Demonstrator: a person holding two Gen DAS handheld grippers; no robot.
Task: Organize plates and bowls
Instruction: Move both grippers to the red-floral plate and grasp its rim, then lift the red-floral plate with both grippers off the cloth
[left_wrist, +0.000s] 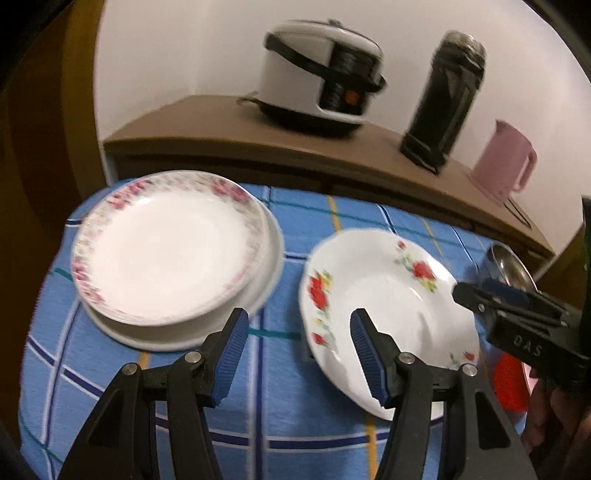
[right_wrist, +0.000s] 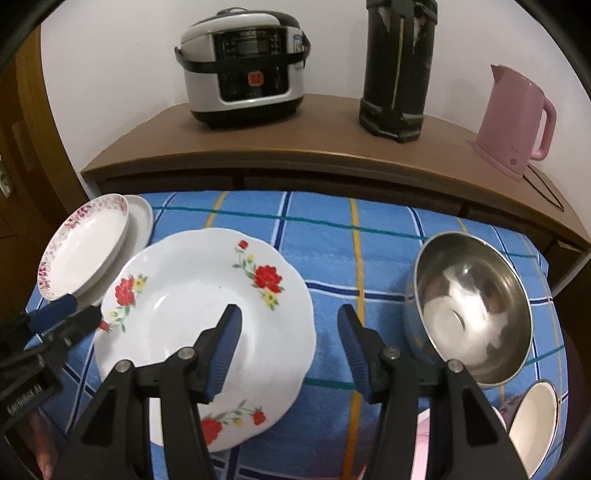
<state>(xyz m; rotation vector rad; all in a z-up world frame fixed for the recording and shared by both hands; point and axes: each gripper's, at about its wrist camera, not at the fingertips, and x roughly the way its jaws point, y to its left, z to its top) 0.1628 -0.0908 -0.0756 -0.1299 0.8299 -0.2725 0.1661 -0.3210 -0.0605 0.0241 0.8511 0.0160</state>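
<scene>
Plates: one red-flowered plate (right_wrist: 207, 321) empty, two stacked (right_wrist: 83, 249) at ten o'clock; steel bowl (right_wrist: 476, 314) empty. Both grippers (left_wrist: 299, 354) (right_wrist: 290, 349) released, holding nothing.

A blue checked cloth (right_wrist: 332, 236) covers the table. On it lie a rose plate (right_wrist: 207, 317) in the middle, a pink-rimmed plate (right_wrist: 85, 247) stacked on a plain one at the far left corner, and a steel bowl (right_wrist: 476, 310) near the right edge.
</scene>
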